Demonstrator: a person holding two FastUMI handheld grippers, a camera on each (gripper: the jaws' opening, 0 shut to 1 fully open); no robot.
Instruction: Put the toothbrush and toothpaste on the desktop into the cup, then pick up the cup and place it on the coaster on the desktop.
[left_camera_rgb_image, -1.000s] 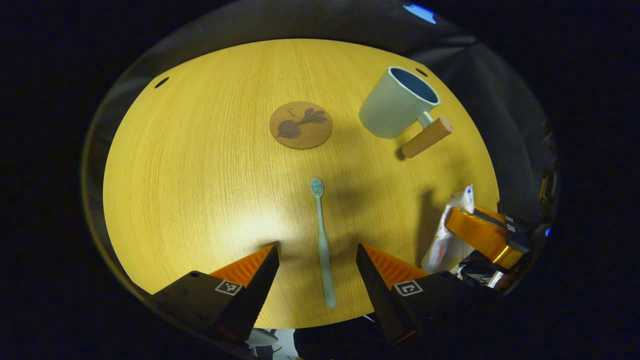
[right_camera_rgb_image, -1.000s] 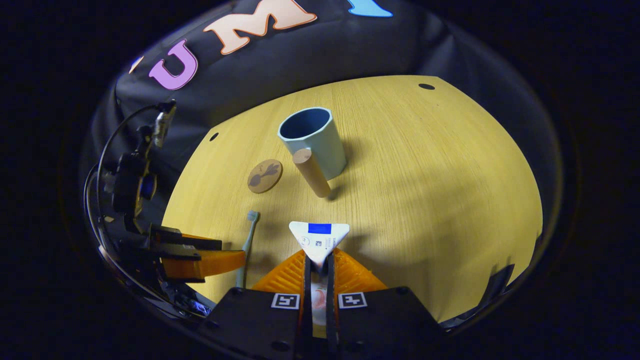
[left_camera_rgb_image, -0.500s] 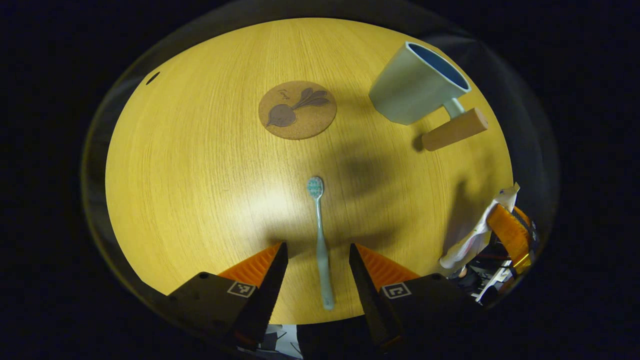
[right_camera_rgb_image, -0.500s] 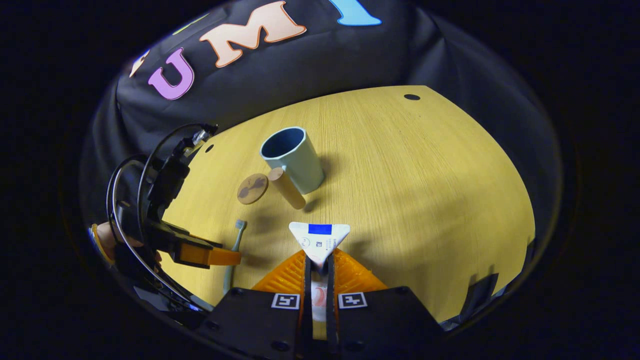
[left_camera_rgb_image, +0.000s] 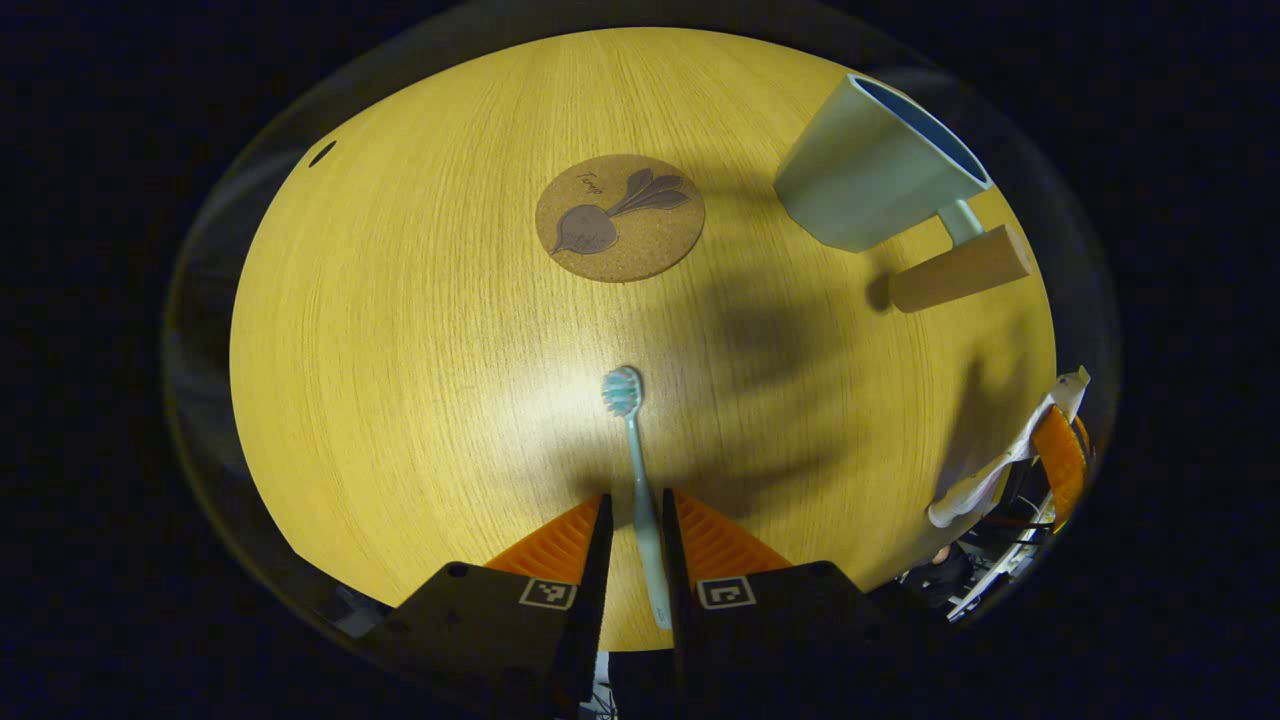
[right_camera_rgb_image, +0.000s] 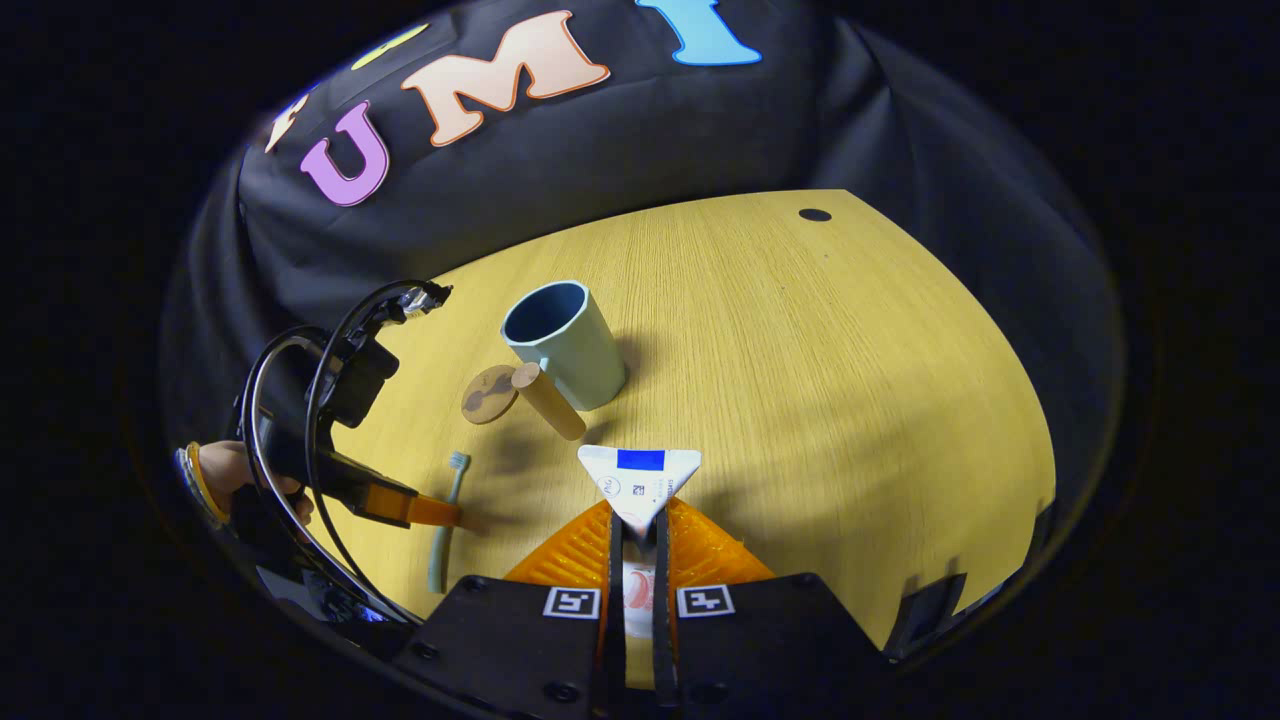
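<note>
We see the desktop (left_camera_rgb_image: 400, 350) under both tools | cup (left_camera_rgb_image: 872, 170) upright at its far right, wooden handle toward us | coaster (left_camera_rgb_image: 620, 217) bare, well apart from the cup | our right gripper (right_camera_rgb_image: 633, 520) clenched on the toothpaste (right_camera_rgb_image: 638, 477), raised above the wood | our left gripper (left_camera_rgb_image: 632, 520) closed around the toothbrush (left_camera_rgb_image: 636, 470) handle, brush lying flat, bristles toward the coaster

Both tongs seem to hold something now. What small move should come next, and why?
Probably lift the left tongs a little: their jaws look closed on the toothbrush, which still lies flat on the desk. The right tongs already grip the toothpaste, and the cup stands upright and empty.
</note>
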